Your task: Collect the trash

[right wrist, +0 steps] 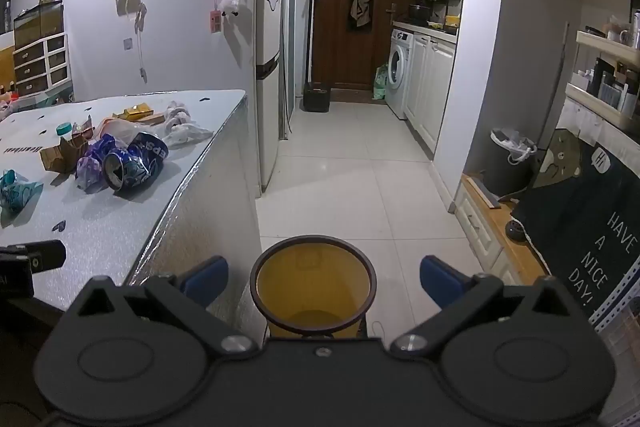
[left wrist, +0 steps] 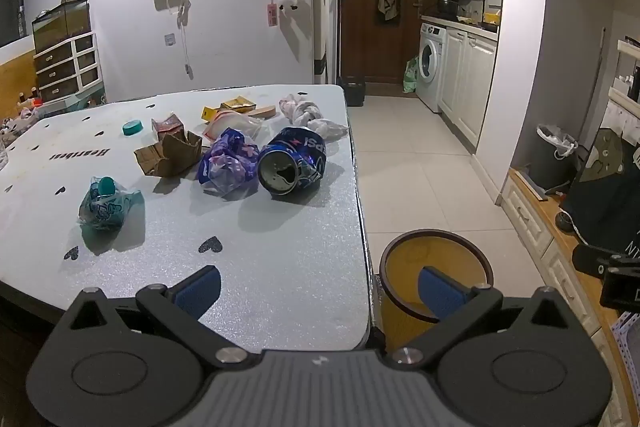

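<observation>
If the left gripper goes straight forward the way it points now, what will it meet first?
Probably the crushed blue can. The left gripper is open and empty over the table's near right corner, and the can lies ahead, slightly left of centre. The yellow bin stands lower right, beside the table. Height is unclear, so it might pass above.

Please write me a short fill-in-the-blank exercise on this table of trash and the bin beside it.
1. The crushed blue can lies on its ____ on the table.
2. The yellow bin stands on the ____, beside the table.
3. Both the left gripper and the right gripper have their jaws ____, holding nothing.
4. The round cap lying alone on the table is ____ in colour.

Missing words: side; floor; open; teal
</observation>
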Available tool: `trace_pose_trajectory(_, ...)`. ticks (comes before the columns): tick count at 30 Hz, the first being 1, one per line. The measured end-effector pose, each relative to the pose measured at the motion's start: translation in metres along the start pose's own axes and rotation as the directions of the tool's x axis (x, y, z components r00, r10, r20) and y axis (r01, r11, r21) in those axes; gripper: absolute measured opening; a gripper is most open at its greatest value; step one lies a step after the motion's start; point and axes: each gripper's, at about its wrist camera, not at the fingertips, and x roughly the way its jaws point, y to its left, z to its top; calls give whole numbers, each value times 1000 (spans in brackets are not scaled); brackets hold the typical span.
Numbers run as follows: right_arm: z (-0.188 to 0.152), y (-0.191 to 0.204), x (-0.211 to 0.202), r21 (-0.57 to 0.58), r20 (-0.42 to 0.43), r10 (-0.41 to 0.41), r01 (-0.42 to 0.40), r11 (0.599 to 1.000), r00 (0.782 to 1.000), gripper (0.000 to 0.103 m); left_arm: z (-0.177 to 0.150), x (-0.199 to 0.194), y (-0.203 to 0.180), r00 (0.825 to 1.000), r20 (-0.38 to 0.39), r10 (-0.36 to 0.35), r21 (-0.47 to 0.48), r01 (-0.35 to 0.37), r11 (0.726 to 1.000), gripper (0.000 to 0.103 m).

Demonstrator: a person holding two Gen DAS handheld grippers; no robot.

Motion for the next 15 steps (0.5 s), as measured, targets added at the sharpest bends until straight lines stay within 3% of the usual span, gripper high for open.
trace_pose_trajectory(15,-1,-1,-1,2,2,-3,3,1000,1000,103,0,0,0,1000,0,-3,-2,3,1000,103)
